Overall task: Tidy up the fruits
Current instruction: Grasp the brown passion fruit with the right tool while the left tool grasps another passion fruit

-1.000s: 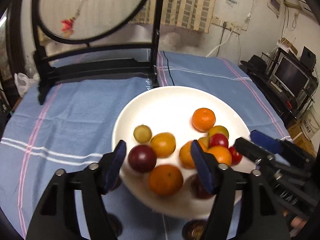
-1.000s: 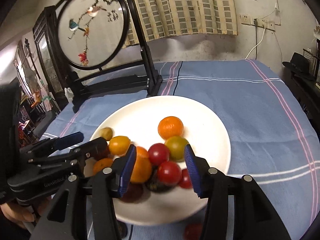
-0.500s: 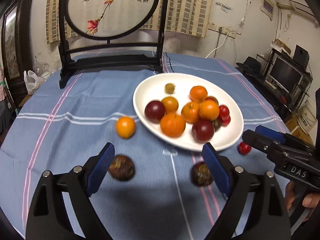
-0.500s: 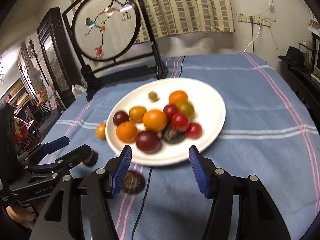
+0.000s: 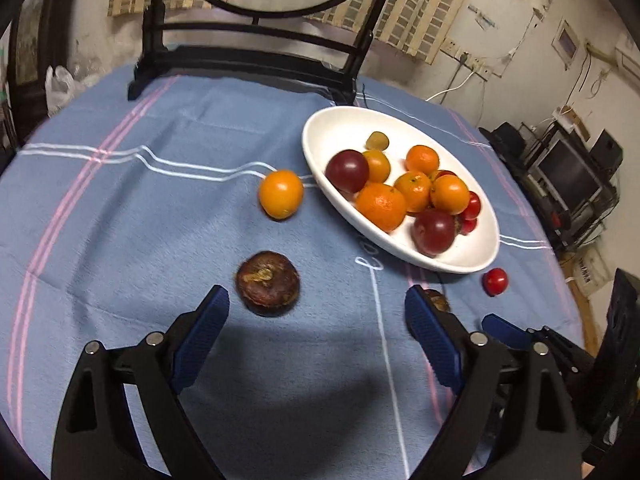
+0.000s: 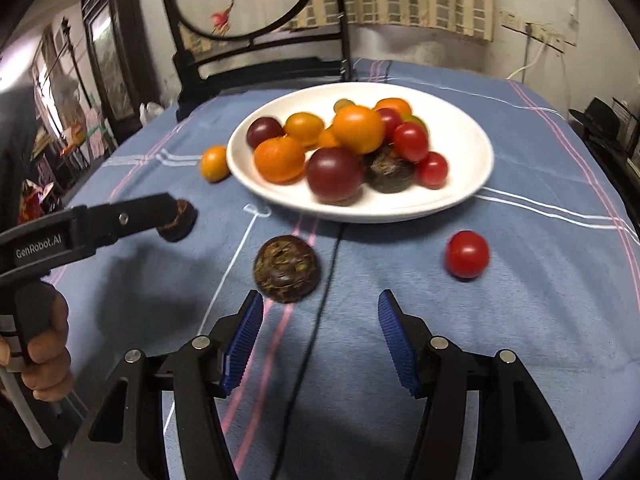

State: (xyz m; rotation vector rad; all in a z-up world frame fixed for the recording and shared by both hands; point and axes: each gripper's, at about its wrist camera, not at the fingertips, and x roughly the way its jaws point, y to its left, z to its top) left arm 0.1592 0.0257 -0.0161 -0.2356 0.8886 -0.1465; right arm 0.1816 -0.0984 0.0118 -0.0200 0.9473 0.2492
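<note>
A white plate [image 5: 472, 268] [image 6: 460, 200] holds several oranges, dark plums and red tomatoes. Loose on the blue cloth lie an orange [image 5: 281, 194] [image 6: 215, 163], a red tomato [image 5: 495, 281] [image 6: 467, 254] and two dark brown fruits. My left gripper [image 5: 316, 304] is open, with one brown fruit [image 5: 267, 283] just ahead of its left finger, untouched. The other brown fruit [image 6: 287, 269] lies just ahead of my open right gripper [image 6: 320, 308], near its left finger. In the left wrist view it peeks from behind the right finger [image 5: 438, 300].
A round embroidered screen on a black stand [image 5: 248, 64] [image 6: 256, 56] rises at the back of the table. The person's hand [image 6: 44, 340] holds the left gripper's handle at the left. Shelves with electronics [image 5: 568, 172] stand beyond the table's right edge.
Both grippers have pulled back from above the plate toward the near side of the table and sunk. Both pairs of jaws stand wider. The loose fruits on the cloth have come into view.
</note>
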